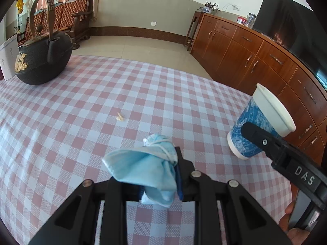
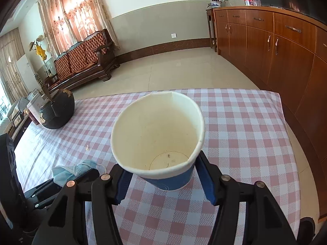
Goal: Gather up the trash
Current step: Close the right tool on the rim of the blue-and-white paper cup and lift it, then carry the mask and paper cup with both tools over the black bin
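My left gripper (image 1: 157,175) is shut on a crumpled light-blue face mask (image 1: 147,167) and holds it just above the checked tablecloth; the mask also shows in the right wrist view (image 2: 75,170). My right gripper (image 2: 165,175) is shut on a blue paper cup with a white inside (image 2: 157,134), tilted toward the camera. In the left wrist view the cup (image 1: 259,126) is to the right, leaning, with a right finger (image 1: 263,140) against its side. A small pale scrap (image 1: 120,116) lies on the cloth ahead of the mask, also seen in the right wrist view (image 2: 87,147).
A black cast-iron teapot (image 1: 43,59) stands at the far left of the table (image 1: 143,94), with a white box (image 1: 8,59) behind it. A wooden cabinet (image 1: 255,57) runs along the right beyond the table's edge. A wooden sofa (image 2: 81,59) stands far back.
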Demonstrator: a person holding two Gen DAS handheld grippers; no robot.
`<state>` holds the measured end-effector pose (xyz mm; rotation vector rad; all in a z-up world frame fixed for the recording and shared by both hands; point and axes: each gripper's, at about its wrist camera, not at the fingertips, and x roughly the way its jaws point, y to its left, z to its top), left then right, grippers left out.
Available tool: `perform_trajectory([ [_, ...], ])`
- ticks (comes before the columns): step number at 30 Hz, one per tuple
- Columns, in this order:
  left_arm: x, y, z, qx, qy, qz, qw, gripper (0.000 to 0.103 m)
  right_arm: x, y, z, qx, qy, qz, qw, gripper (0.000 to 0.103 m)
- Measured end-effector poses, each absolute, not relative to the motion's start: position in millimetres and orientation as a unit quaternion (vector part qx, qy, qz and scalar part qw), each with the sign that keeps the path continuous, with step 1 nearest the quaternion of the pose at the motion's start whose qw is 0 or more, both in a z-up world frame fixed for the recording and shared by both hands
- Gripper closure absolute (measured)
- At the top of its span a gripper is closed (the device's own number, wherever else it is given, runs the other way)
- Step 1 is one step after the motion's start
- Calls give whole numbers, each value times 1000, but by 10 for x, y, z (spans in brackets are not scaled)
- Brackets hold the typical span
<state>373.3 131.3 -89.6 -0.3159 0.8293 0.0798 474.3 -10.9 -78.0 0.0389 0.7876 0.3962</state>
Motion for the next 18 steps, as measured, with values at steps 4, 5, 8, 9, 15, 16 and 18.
perform_trajectory([
  [4, 3601, 1259, -811, -154, 393, 29, 906, 78, 4487, -229, -727, 21, 380, 198, 904, 42],
  [5, 3561, 1241, -785, -155, 391, 25, 907, 78, 4406, -271, -713, 23, 379, 199, 903, 42],
  [8, 3423, 1190, -712, -163, 387, 16, 907, 78, 4157, -404, -676, 25, 379, 203, 903, 42],
  [9, 3369, 1156, -684, -164, 386, 12, 908, 78, 4069, -460, -659, 27, 379, 205, 902, 42],
  [15, 3102, 833, -564, -151, 384, -18, 911, 78, 3539, -830, -566, 36, 374, 203, 904, 42],
  [16, 3072, 773, -553, -148, 383, -23, 911, 78, 3453, -913, -563, 39, 374, 201, 905, 42],
  [18, 2999, 630, -540, -145, 385, -37, 911, 78, 3282, -1074, -556, 49, 375, 196, 905, 42],
])
